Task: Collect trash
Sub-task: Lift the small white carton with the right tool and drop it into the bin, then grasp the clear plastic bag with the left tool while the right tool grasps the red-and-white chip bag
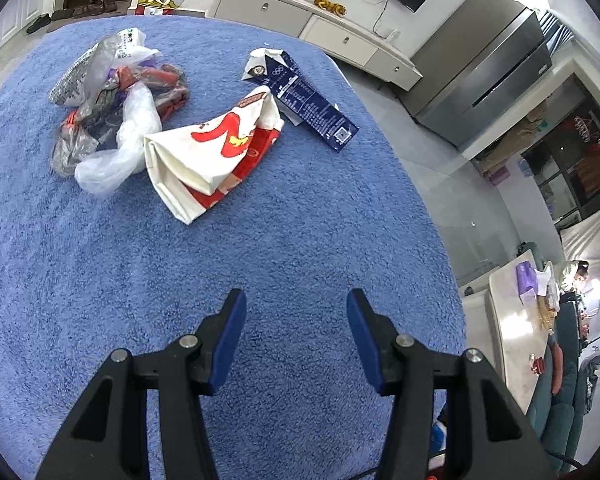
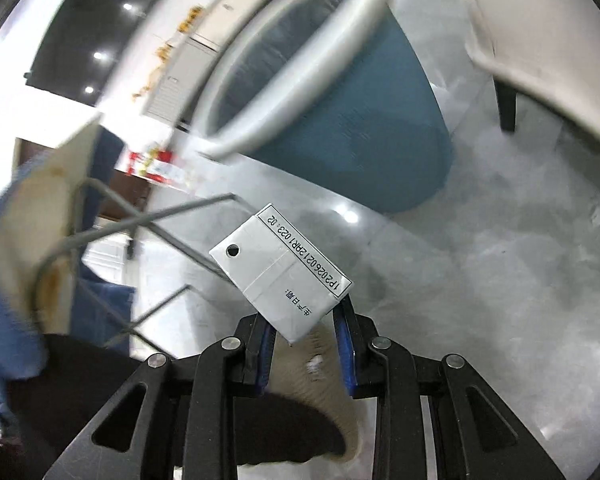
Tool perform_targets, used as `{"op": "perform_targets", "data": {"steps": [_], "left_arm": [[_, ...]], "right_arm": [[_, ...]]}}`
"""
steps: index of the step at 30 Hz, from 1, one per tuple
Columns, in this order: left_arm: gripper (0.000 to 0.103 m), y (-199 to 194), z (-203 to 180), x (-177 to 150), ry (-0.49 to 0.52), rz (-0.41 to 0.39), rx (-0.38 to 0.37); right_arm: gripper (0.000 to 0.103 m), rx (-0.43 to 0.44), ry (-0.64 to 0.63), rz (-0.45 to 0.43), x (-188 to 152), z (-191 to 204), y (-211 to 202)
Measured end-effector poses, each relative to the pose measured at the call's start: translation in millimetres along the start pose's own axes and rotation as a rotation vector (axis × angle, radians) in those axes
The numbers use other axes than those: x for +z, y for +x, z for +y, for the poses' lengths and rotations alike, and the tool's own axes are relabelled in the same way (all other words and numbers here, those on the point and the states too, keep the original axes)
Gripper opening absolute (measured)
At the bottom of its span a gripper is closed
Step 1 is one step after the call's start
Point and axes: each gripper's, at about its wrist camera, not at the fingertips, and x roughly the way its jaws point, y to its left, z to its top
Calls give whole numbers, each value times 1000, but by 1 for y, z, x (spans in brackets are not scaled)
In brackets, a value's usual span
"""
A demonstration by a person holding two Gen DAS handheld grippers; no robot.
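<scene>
My right gripper [image 2: 306, 320] is shut on a small silver drink carton [image 2: 280, 268], pinched at its lower end and held above the grey floor. Ahead of it stands a blue trash bin [image 2: 360, 120] with a grey rim, blurred by motion. In the left wrist view my left gripper [image 1: 296, 304] hangs open over the blue cloth-covered table [image 1: 260, 260] with nothing between its fingers. Farther back on the cloth lie a white and red paper bag [image 1: 216, 148], a flattened dark blue carton [image 1: 308, 100] and a heap of crumpled plastic bags and wrappers [image 1: 112, 96].
Thin metal table legs [image 2: 160, 220] cross the left of the right wrist view. A pale chair [image 2: 540, 60] stands right of the bin. A person's foot in a fuzzy slipper [image 2: 328, 360] is under the right gripper. The table's right edge [image 1: 412, 168] drops to the floor.
</scene>
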Motion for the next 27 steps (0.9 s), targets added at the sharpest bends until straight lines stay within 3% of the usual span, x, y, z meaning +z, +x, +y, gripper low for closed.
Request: {"op": "perform_targets", "data": {"steps": [7, 12, 14, 15, 17, 20, 27], "left_arm": [[51, -10, 15, -4, -27, -26, -45], [51, -26, 23, -4, -28, -72, -63], [51, -34, 29, -4, -42, -88, -83], [51, -37, 31, -5, -47, -95, -88], [51, -46, 37, -7, -51, -116, -89], [51, -60, 45, -12, -39, -148, -62], [51, -83, 71, -24, -41, -205, -23]], "right_arm": [[27, 136, -47, -195, 22, 53, -90], [28, 41, -174, -338, 74, 103, -116], [35, -18, -211, -356, 97, 116, -109], [53, -47, -215, -359, 110, 118, -108], [66, -89, -220, -362, 125, 125, -100], [66, -101, -208, -354, 134, 132, -99], [65, -143, -303, -323, 111, 173, -120]]}}
